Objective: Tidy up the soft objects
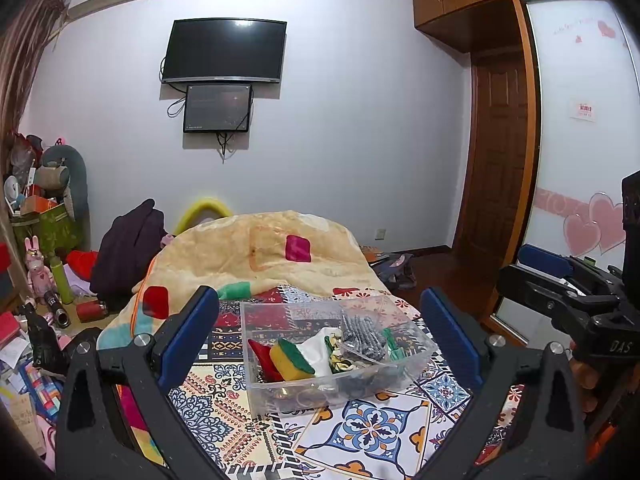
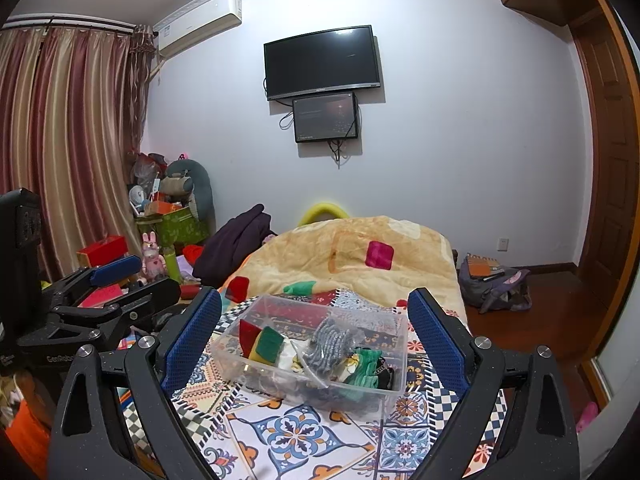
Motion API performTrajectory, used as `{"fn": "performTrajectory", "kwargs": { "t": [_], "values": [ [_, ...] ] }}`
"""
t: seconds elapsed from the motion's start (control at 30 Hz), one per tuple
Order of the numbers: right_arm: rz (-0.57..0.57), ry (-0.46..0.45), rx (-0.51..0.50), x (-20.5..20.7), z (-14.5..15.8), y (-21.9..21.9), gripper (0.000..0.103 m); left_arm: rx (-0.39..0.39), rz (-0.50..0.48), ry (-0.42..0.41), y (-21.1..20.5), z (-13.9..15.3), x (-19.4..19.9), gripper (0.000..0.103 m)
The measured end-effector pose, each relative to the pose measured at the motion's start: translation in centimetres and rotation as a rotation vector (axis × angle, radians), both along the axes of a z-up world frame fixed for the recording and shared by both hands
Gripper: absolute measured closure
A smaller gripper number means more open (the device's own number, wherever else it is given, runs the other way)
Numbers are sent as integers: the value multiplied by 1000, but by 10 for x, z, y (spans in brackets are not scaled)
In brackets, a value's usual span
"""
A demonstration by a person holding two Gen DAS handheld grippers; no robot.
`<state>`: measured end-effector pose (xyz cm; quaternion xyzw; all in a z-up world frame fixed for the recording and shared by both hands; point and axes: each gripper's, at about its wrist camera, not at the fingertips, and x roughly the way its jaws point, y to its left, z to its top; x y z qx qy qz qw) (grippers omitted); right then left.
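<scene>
Our left gripper (image 1: 320,328) and right gripper (image 2: 316,328) are both wide open and hold nothing. The clear box (image 1: 416,360) sits on the bed (image 1: 372,420), between the fingers. We think the sponge (image 1: 292,358) is light and squishy, so we pinch its middle gently.

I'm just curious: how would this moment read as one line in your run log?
left tongs: open, empty | right tongs: open, empty | clear bin: on patterned bedspread, holds soft items | phase: hovering, nothing grasped

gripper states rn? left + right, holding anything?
Left gripper: open, empty, fingers spread wide before the bin.
Right gripper: open, empty, also facing the bin.
</scene>
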<state>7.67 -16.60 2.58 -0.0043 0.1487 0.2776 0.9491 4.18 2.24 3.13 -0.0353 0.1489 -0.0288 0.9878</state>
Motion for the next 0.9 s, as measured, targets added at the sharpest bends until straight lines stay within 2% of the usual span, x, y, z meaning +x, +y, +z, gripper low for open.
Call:
{"fn": "performTrajectory", "kwargs": {
  "t": [0.63, 0.77, 0.9],
  "values": [
    [3, -6, 7, -3, 2, -1, 9, -5, -5, 3, -1, 0, 0, 0],
    [0, -14, 14, -4, 3, -1, 1, -6, -8, 6, -1, 0, 1, 0],
    [0, -29, 8, -6, 5, 1, 0, -7, -6, 6, -1, 0, 1, 0]
  ]
}}
